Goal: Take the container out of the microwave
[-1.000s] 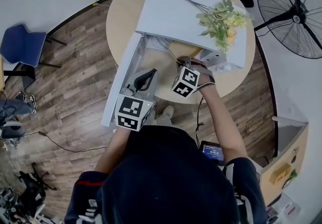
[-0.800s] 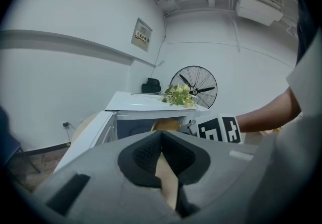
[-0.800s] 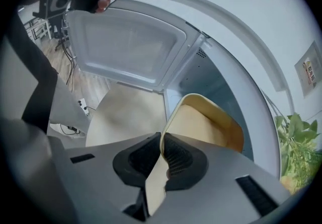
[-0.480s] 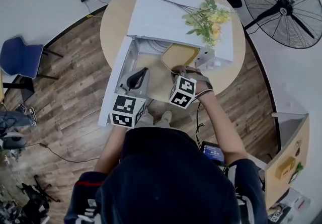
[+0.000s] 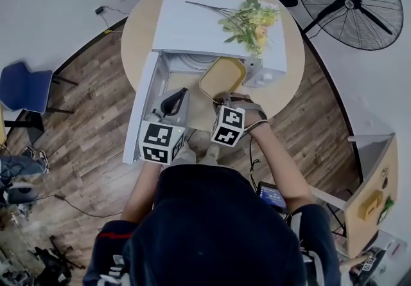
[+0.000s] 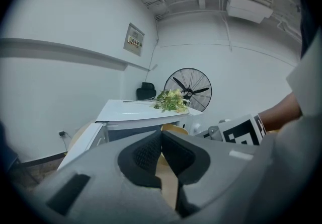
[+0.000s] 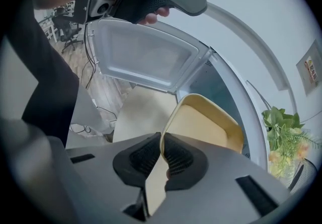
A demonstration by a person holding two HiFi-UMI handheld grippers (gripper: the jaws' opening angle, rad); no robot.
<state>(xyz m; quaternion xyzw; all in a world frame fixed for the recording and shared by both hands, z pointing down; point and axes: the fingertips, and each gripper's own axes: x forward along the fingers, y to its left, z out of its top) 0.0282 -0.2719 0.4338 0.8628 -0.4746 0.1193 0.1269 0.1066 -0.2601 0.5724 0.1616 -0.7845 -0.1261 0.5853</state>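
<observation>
Round table [image 5: 138,27] | container [image 7: 206,125] rim pinched in right gripper [image 7: 162,141] — at microwave [image 5: 205,24] opening

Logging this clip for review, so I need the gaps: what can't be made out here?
- Inside the microwave: head view, its own top covers it.
- The container near rim: right gripper view, the right gripper clamps over it.
- Left gripper view: container mostly hidden behind the left gripper.
</observation>
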